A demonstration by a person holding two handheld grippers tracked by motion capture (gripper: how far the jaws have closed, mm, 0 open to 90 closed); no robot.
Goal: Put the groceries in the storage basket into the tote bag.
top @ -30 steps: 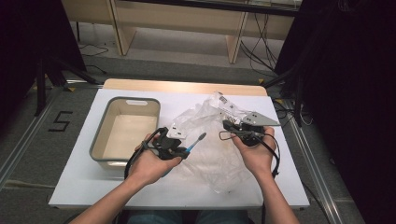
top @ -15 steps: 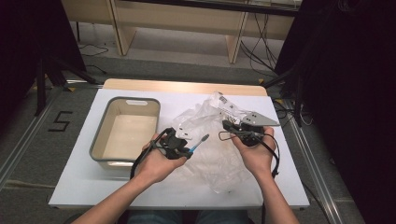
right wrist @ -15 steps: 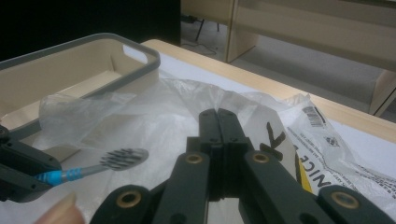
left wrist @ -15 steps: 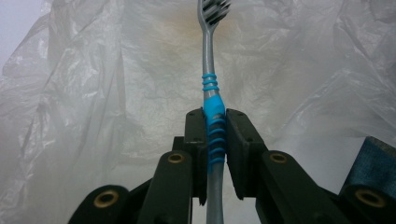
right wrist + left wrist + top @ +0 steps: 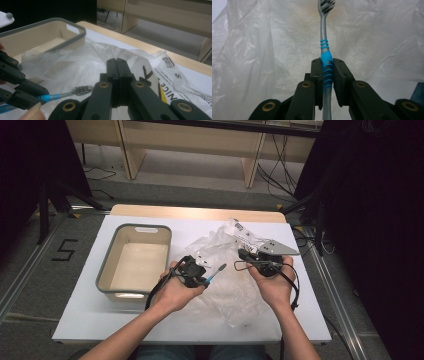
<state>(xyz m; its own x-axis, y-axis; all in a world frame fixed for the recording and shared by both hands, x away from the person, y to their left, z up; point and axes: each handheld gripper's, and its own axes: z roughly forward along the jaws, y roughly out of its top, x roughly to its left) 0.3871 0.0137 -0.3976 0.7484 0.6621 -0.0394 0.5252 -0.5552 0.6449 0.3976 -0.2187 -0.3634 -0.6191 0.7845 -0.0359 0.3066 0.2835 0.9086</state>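
The left gripper (image 5: pixel 202 272) has its jaws pinching the blue ribbed grip of a grey-and-blue toothbrush (image 5: pixel 326 65), whose bristled head (image 5: pixel 82 89) points out over a crumpled clear plastic bag (image 5: pixel 225 285) spread on the white tabletop (image 5: pixel 310 320). The right gripper (image 5: pixel 247 255) hovers just beside it over the bag, its jaws pressed together; whether they catch any of the plastic I cannot tell. A grey-rimmed beige plastic tub (image 5: pixel 107 270) stands to the left of both hands.

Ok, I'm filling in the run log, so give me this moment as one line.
left gripper: shut on toothbrush, head toward plastic bag | right gripper: shut on plastic bag | bin: left of bag
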